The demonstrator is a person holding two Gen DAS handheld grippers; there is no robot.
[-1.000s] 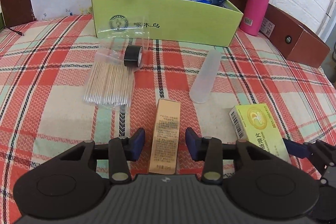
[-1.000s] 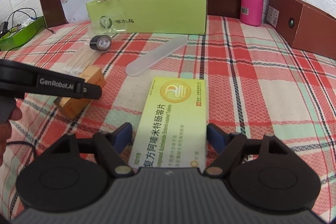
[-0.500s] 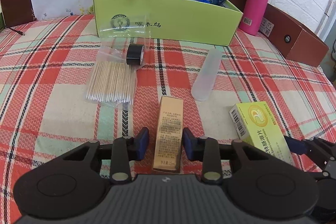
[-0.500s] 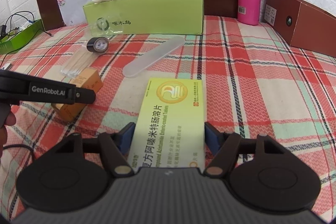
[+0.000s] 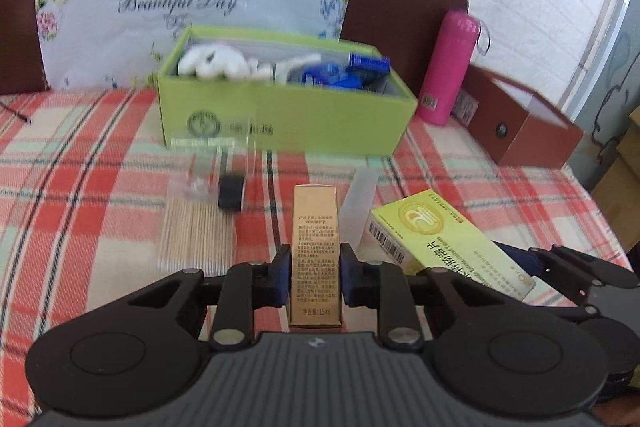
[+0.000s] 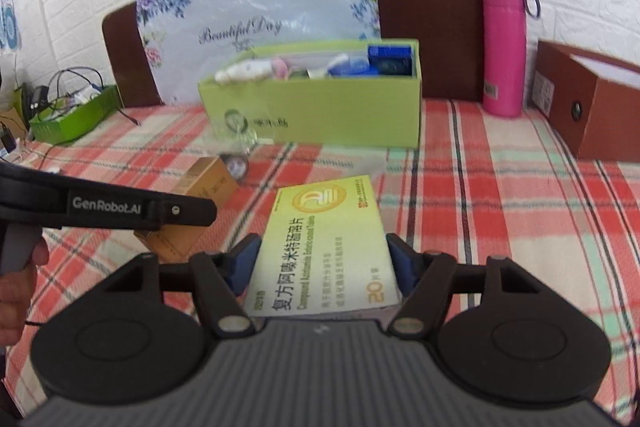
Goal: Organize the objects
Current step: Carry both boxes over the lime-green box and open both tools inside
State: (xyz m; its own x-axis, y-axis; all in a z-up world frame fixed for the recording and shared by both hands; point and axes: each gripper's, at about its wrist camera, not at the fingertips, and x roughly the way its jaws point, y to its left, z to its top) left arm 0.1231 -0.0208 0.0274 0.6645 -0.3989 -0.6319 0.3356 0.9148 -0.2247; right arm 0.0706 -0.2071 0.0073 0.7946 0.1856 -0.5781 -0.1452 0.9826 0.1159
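A slim gold carton (image 5: 315, 227) stands between the blue pads of my left gripper (image 5: 315, 269), whose jaws are closing onto its sides and hold it clear of the plaid cloth. My right gripper (image 6: 324, 261) is shut on a flat yellow-green medicine box (image 6: 324, 219), also lifted. In the right wrist view the left gripper (image 6: 140, 211) and the gold carton (image 6: 208, 183) appear at the left. The open green storage box (image 5: 280, 123) stands behind, with white and blue items inside.
On the cloth lie a bag of wooden sticks (image 5: 196, 235), a black tape roll (image 5: 231, 193) and a frosted plastic tube (image 5: 360, 203). A pink bottle (image 5: 450, 67) and a brown box (image 5: 520, 131) stand at the right. A green tray with cables (image 6: 72, 115) sits far left.
The left jaws closed from wide apart onto the gold carton, the right jaws tightened onto the medicine box. Both grippers then rose, lifting their boxes off the cloth.
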